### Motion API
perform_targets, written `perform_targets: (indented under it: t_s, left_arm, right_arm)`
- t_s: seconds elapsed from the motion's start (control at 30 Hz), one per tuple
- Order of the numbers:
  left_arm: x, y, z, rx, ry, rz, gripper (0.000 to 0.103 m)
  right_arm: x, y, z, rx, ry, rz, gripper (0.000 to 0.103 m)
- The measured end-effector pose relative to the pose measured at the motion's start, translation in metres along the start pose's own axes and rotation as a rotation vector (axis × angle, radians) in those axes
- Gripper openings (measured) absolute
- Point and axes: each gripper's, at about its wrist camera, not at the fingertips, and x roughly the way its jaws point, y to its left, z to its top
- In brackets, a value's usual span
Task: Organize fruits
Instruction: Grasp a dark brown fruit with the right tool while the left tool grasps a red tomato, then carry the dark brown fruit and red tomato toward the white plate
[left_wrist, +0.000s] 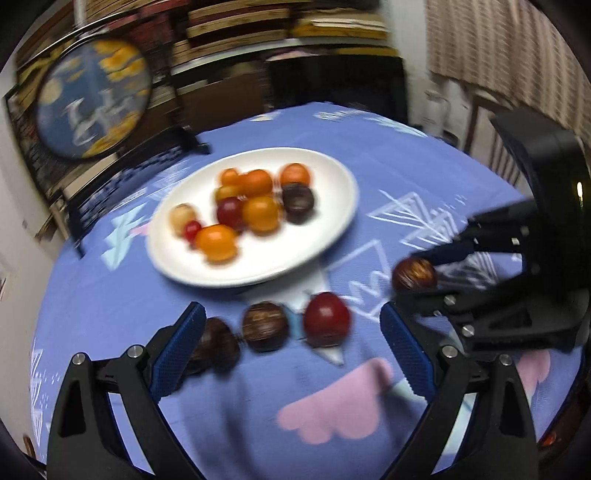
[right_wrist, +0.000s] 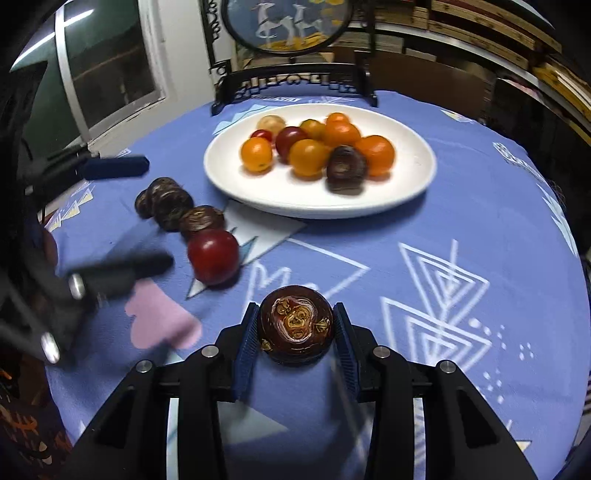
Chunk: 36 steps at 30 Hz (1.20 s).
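Note:
A white plate (left_wrist: 332, 229) (right_wrist: 406, 184) holds several orange, red and dark fruits. On the cloth in front of it lies a row: dark brown fruits (left_wrist: 264, 325) (right_wrist: 201, 220) and a red fruit (left_wrist: 327, 319) (right_wrist: 213, 256). My right gripper (right_wrist: 295, 334) (left_wrist: 413, 286) is shut on a dark brown patterned fruit (right_wrist: 295, 326) (left_wrist: 413, 274), to the right of the row. My left gripper (left_wrist: 291, 343) (right_wrist: 153, 214) is open, its fingers either side of the row, holding nothing.
The table has a blue patterned cloth (left_wrist: 388, 166) (right_wrist: 461, 240). A round decorative screen on a black stand (left_wrist: 92, 99) (right_wrist: 291, 26) stands behind the plate. Shelves of books line the back wall.

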Motion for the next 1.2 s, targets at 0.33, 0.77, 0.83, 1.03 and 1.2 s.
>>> perform_targets:
  t_s: [0.33, 0.77, 0.83, 1.03, 1.2]
  left_arm:
    - [0.045, -0.010, 0.007, -0.037, 0.117, -0.035, 0.055]
    - [0.046, -0.015, 0.004, -0.025, 0.144, -0.079, 0.038]
    - [0.048, -0.015, 0.003, -0.030, 0.149, -0.072, 0.039]
    - [0.055, -0.019, 0.006, -0.031, 0.154, -0.067, 0.045]
    - [0.060, -0.015, 0.004, -0.069, 0.165, -0.075, 0.037]
  right_arm:
    - [0.003, -0.011, -0.007, 0.041, 0.006, 0.029, 0.041]
    - [0.006, -0.008, -0.006, 0.015, 0.033, 0.011, 0.041]
    - [0.006, -0.008, -0.006, 0.010, 0.036, 0.001, 0.041]
    - [0.008, -0.006, -0.006, 0.011, 0.037, -0.012, 0.050]
    - [0.006, -0.005, -0.008, 0.011, 0.036, -0.016, 0.041]
